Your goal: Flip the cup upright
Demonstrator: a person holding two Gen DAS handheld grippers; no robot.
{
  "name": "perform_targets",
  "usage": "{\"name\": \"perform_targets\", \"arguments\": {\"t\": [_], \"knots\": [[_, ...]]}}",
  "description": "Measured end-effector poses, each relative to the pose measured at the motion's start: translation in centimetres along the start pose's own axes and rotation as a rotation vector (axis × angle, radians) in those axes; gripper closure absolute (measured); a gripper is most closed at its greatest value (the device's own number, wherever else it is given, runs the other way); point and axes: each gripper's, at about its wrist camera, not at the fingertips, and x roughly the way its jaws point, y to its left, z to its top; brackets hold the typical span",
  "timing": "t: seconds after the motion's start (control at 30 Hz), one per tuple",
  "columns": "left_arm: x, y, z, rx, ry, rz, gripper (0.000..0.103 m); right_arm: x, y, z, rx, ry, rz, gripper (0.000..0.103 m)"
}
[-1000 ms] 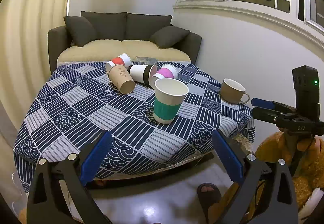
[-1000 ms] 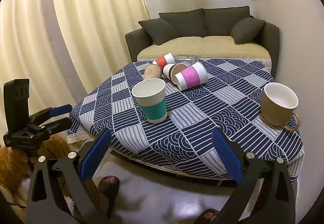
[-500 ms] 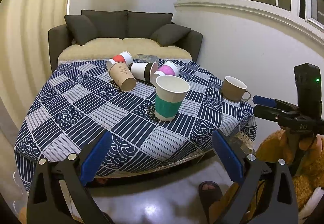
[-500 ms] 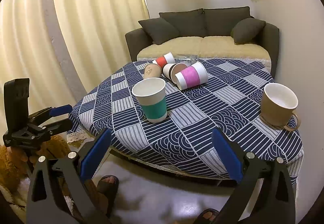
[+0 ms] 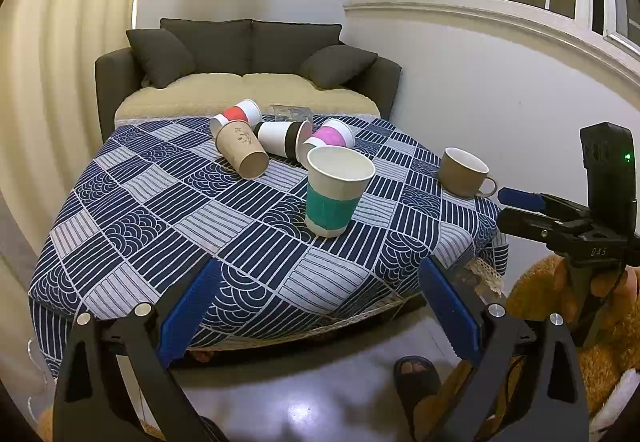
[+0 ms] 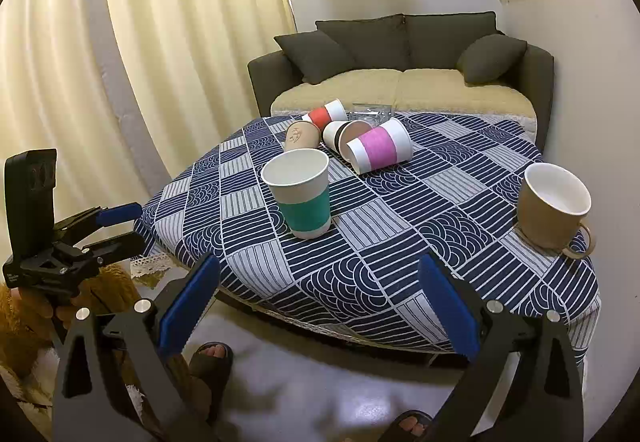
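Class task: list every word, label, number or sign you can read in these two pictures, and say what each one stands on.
"DAS": pale lettering on the right gripper's black body, left wrist view; the middle letter is uncertain.
Dark print on the brown paper cup: too small to read.
Pale label on the left gripper's body, right wrist view: too blurred to read.
Nothing else legible.

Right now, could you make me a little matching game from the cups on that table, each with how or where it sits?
Things:
1. teal cup
2. pink cup
3. mug
4. red cup

States:
A. on its side, at the far edge near the sofa
B. upright, near the table's middle
C. upright, handled, by the right edge
D. on its side, just behind the teal cup

Pairs: 1-B, 2-D, 3-C, 4-A
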Motion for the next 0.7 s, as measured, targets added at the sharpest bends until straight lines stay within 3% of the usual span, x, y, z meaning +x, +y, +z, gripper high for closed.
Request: {"name": "perform_targets", "arguments": {"t": [0.7], "knots": [[0.14,-0.23,-0.13,0.009,0.010,0.000,0.006,0.26,0.09,-0.01,-0.003,0.005,0.002,0.005]]}}
